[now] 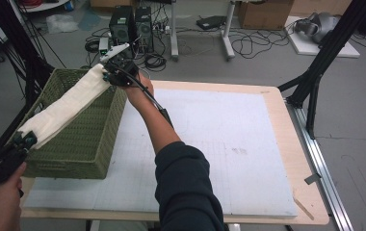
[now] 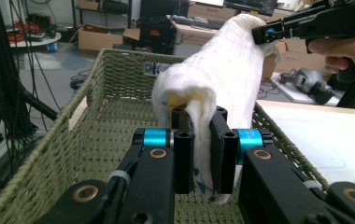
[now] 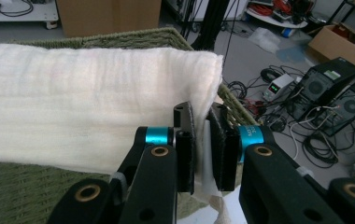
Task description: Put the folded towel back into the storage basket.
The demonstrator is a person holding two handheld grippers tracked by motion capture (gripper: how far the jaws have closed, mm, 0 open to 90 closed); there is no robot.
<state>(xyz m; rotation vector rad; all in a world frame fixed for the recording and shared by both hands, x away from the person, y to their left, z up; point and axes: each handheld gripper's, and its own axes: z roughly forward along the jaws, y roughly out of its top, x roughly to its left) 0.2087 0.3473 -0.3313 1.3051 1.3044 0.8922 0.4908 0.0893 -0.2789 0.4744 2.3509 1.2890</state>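
Near edge, high view: left tool (image 1: 24, 140) low at the basket's near corner, jaws pinched narrow on one end of the cream folded towel (image 1: 68, 106). Left gripper view confirms it: cloth squeezed between the black jaws of the left tool (image 2: 202, 156), a little fabric hanging out below.

Towel stretched taut as a long band above the green woven basket (image 1: 82, 149), rising from near left to far right, clear of the basket floor. Basket sits on the left side of the counter (image 1: 287, 120), on the white mat (image 1: 219, 144).

Far end: right tool (image 1: 108, 77) over the basket's far corner, jaws likewise clamped narrow on the towel's other end; in the right gripper view the right tool (image 3: 202, 149) grips a thin fold of cloth.

Beyond the counter: floor with computer towers (image 1: 130, 24), cables, cardboard boxes
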